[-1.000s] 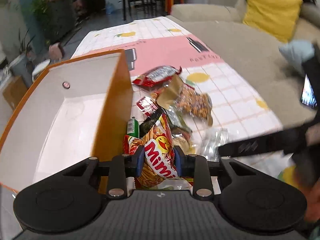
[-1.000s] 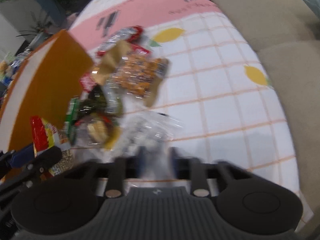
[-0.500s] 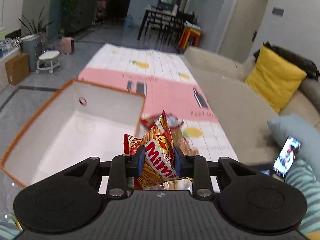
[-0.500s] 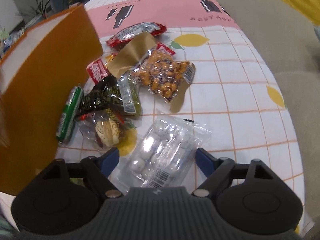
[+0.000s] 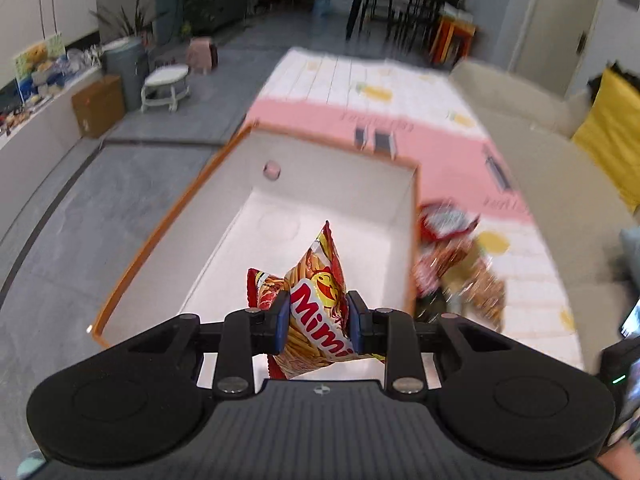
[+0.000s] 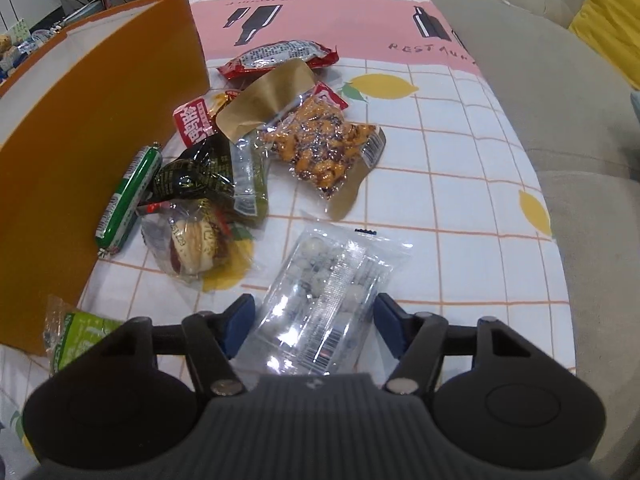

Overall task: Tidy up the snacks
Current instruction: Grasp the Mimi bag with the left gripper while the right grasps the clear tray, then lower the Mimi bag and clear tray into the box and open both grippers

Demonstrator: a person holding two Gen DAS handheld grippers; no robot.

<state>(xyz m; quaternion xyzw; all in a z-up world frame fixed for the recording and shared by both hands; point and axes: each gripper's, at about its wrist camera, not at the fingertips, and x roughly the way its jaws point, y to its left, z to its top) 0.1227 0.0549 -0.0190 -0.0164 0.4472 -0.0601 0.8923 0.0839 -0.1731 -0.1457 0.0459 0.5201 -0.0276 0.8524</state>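
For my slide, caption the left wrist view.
Left gripper holds a Mimi snack bag over the open orange box.

Grey tile floor [image 5: 100,200], beige sofa [image 5: 560,184] w/ yellow cushion [image 5: 608,132] (dining table [image 5: 400,4] behind).

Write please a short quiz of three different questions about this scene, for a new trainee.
1. True or false: the left gripper is shut on the red Mimi snack bag.
2. Which thing lies between the right gripper's fingers? A) the green sausage stick B) the clear packet of white candies C) the red wrapper
3. Fill in: the Mimi bag hangs above the orange box's white ____.

Key: 1 true. 2 B; the gripper has just been closing, but its pads do not press on the packet. 3 inside.
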